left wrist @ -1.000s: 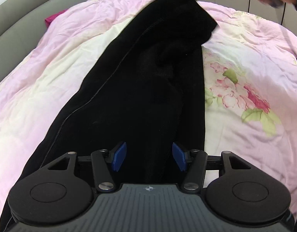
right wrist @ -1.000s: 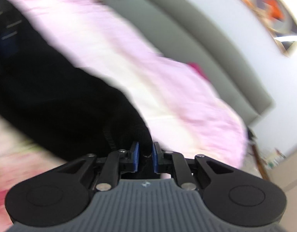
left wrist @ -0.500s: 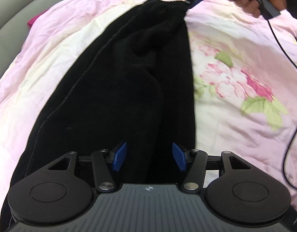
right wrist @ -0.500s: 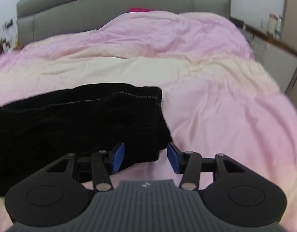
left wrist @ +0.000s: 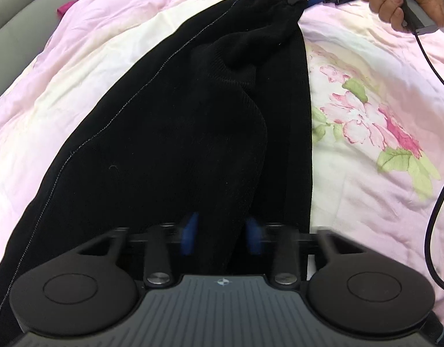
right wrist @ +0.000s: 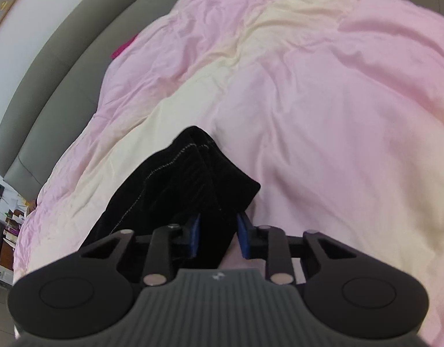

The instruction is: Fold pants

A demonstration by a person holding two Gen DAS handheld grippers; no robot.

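Along the pink and cream floral quilt (left wrist: 366, 150) on the bed, the long black corduroy pants (left wrist: 175, 133) lie stretched lengthwise, one leg lapped loosely over the other with a rumpled ridge down the middle. The right claw (right wrist: 217, 237) sits at the far hem end of the pants; its blue pads (right wrist: 194, 237) stand a modest gap apart with the bunched hem cloth between them, closing in but not visibly pinching it. From the left wrist view that same claw shows at the far tip of the pants, the person's hand (left wrist: 407, 3) on its handle. The left claw (left wrist: 222, 235) hovers over the near end of the pants, its pads motion-blurred, part open, holding nothing.

To do this step well, the right claw should probably catch both leg hems together, deep enough that neither layer slips, while the left claw pins or grips the near end so the cloth stays taut and the ridge can be smoothed before the fold comes over.

Half a second ago the right claw stood wider and short of the hem's corner; it has since moved over the cloth and narrowed. The left claw's pads have also drawn closer together, and the pants look slightly straighter along the flowered side of the quilt.
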